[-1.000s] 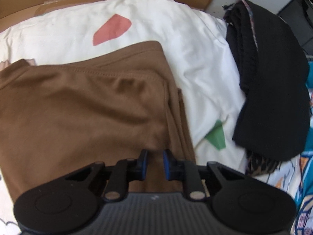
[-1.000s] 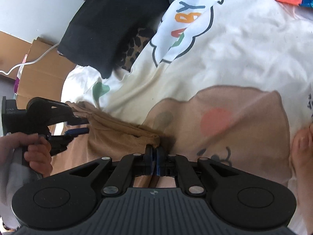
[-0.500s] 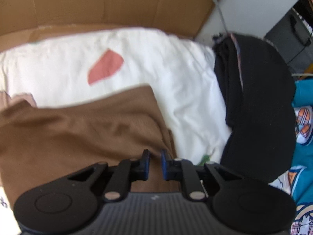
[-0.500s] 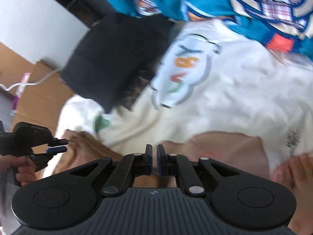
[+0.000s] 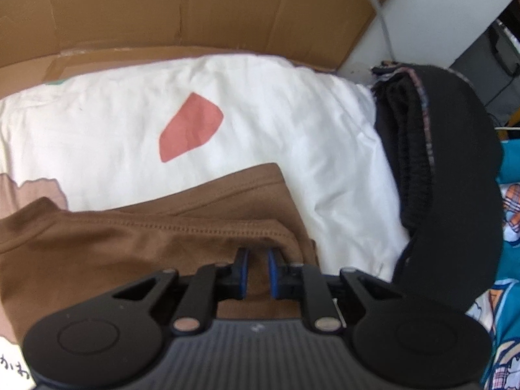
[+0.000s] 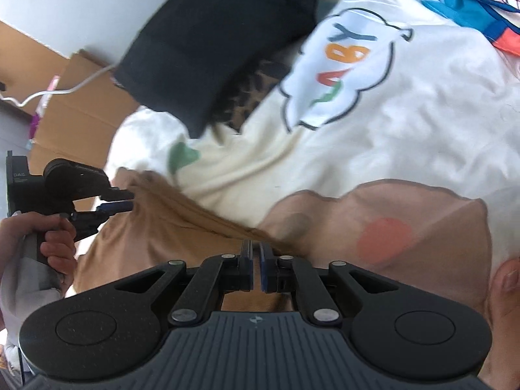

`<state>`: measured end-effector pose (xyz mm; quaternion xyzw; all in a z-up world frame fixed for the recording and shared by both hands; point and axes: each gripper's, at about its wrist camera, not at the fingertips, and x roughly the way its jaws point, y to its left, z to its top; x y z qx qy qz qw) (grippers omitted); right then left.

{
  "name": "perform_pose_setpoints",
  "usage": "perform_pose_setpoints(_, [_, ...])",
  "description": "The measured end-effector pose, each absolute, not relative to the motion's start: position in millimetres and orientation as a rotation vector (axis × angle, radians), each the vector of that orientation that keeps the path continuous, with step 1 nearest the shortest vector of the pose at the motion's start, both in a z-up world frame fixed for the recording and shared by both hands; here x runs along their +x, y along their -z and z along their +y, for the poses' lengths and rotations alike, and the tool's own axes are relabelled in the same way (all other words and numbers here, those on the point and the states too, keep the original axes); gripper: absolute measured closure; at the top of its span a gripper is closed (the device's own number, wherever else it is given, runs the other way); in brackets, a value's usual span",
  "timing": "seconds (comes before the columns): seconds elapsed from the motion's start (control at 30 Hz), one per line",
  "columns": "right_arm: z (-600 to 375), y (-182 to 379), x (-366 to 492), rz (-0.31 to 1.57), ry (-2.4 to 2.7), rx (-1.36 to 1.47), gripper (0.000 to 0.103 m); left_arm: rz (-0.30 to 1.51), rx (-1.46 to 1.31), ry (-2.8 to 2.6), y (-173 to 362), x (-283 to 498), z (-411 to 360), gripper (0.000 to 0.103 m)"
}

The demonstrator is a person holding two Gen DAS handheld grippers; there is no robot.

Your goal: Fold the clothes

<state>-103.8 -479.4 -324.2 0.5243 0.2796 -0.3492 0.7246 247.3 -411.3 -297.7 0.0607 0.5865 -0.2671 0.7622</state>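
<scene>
Your open lane is the bare white sheet (image 5: 286, 123) beyond the brown garment (image 5: 136, 253); black folded clothes (image 5: 455, 175) block its right, a cardboard wall (image 5: 182, 9) behind

The folded shirt (image 5: 97, 260) is brown; under it the sheet (image 5: 276, 123) is white with a pink patch (image 5: 190, 126) and a green heart (image 6: 182, 157); right of the shirt the pile (image 5: 455, 169) is black; behind the sheet the cardboard (image 5: 195, 6) is tan.
</scene>
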Motion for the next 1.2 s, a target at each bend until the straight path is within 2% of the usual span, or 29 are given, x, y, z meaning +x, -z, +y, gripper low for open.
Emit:
perform_pose_setpoints(0.2, [-480.7,332.0,-104.3,0.662,0.804,1.144,0.097,1.284,0.138,0.556,317.3,249.4,-419.6,0.091])
perform_pose_setpoints(0.37, [-477.5,326.0,-109.2,0.671,0.809,1.179,0.096,1.282,0.113,0.582,305.1,257.1,-413.8,0.092])
perform_pose_setpoints(0.4, [-476.1,323.1,-109.0,0.667,0.805,1.186,0.098,1.285,0.114,0.588,300.6,257.4,-412.2,0.089])
perform_pose_setpoints(0.47, [-473.1,315.5,-107.4,0.664,0.791,1.19,0.098,1.288,0.105,0.592,289.0,255.2,-406.6,0.067])
perform_pose_setpoints(0.53, [-470.5,306.2,-105.3,0.657,0.771,1.186,0.089,1.286,0.095,0.595,275.8,251.5,-399.8,0.06])
perform_pose_setpoints(0.57, [-469.5,301.3,-104.0,0.655,0.756,1.181,0.078,1.281,0.095,0.596,268.0,248.5,-395.6,0.06])
perform_pose_setpoints(0.6, [-468.7,295.8,-102.9,0.656,0.735,1.171,0.074,1.278,0.093,0.594,260.2,245.3,-391.4,0.059])
perform_pose_setpoints(0.67, [-468.5,283.4,-99.8,0.668,0.692,1.136,0.074,1.273,0.085,0.58,243.3,237.1,-380.9,0.052])
perform_pose_setpoints(0.87, [-477.8,231.9,-90.2,0.699,0.575,1.077,0.074,1.263,0.014,0.537,184.2,214.6,-332.4,0.043])
perform_pose_setpoints(0.93, [-480.9,208.7,-86.5,0.717,0.541,1.023,0.071,1.257,0.004,0.538,161.6,212.4,-317.1,0.038])
perform_pose_setpoints(0.97, [-482.6,197.4,-85.1,0.729,0.517,1.008,0.066,1.252,0.002,0.545,148.6,212.5,-309.2,0.036])
perform_pose_setpoints(1.1, [-489.1,151.5,-80.8,0.775,0.436,0.96,0.064,1.212,0.02,0.556,90.8,218.0,-276.3,0.033])
perform_pose_setpoints(1.2, [-485.2,117.5,-75.5,0.815,0.372,0.86,0.059,1.194,0.005,0.537,51.4,223.3,-248.3,0.028])
